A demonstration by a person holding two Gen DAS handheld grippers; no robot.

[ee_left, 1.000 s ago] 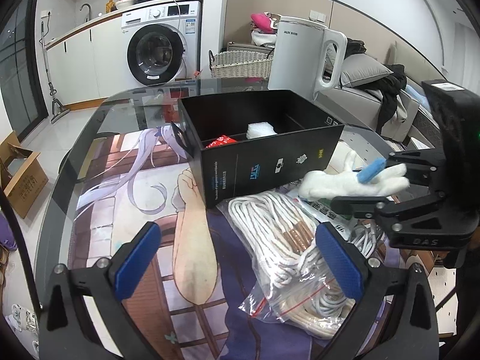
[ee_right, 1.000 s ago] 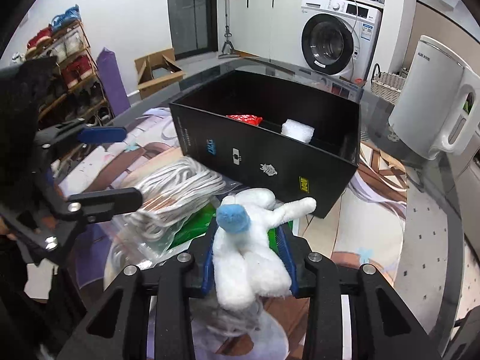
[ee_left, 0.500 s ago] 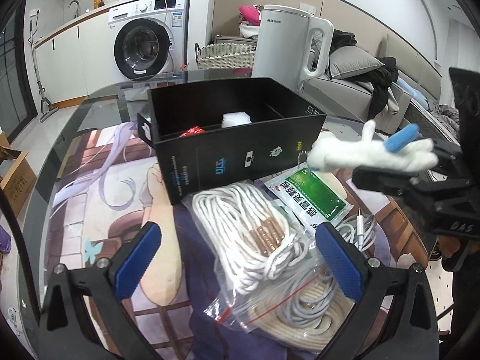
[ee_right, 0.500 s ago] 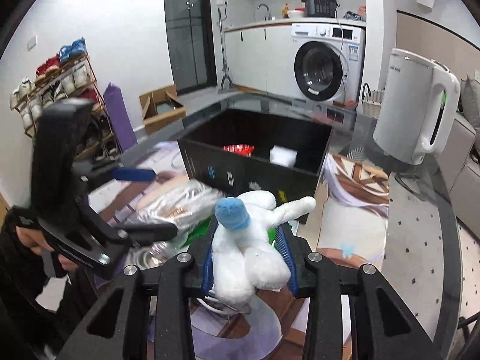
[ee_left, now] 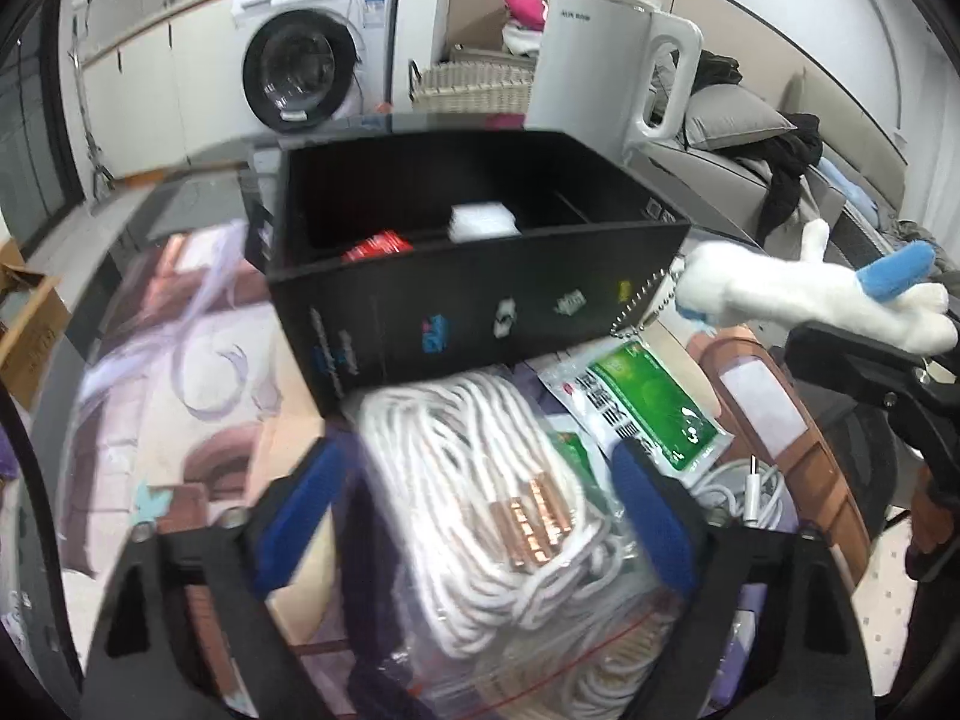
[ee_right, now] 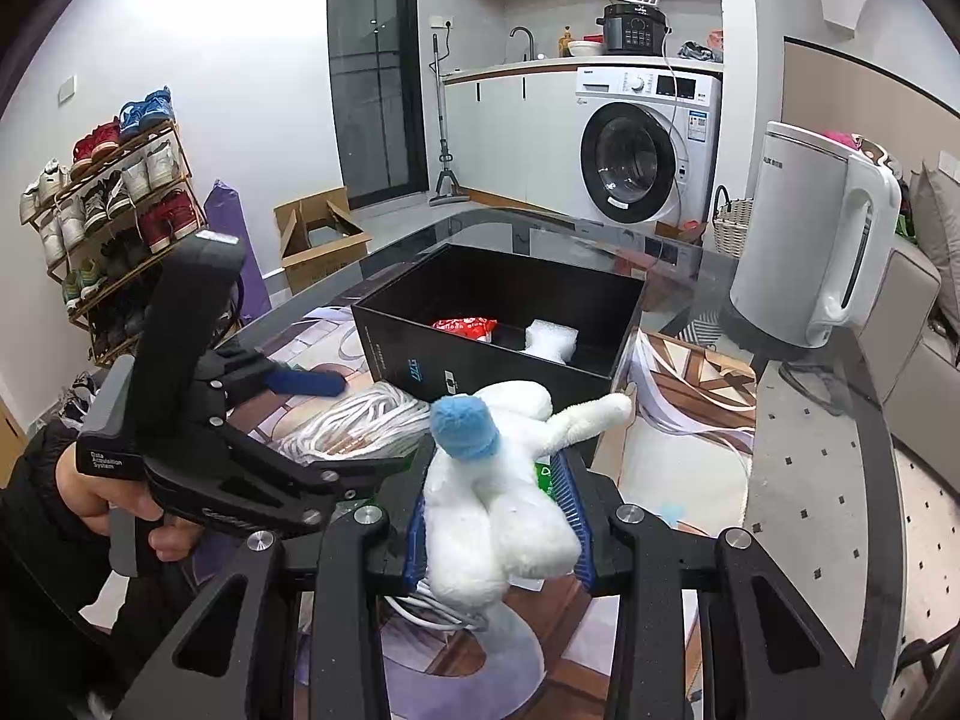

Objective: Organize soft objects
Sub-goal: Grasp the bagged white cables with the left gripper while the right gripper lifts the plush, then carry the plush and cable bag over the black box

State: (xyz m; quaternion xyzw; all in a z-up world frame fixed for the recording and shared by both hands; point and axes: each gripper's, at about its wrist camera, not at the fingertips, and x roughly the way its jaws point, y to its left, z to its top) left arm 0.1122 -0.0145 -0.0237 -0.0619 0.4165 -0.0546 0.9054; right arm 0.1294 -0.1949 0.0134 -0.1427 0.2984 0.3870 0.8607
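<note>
The right tool (ee_right: 497, 531) squeezes the light, squashy plush toy (ee_right: 501, 483) at centre frame, while the left tool (ee_left: 474, 507), its jaws closing, straddles the limp, slippery bagged rope (ee_left: 480, 480), best pinched mid-bundle.

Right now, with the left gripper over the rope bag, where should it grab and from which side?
Take the rope bag across the middle of the coil, at the copper bands, from above. It lies flat and bulges highest there; its plastic edges look slippery. The left gripper straddles that part already, jaws closing.
</note>
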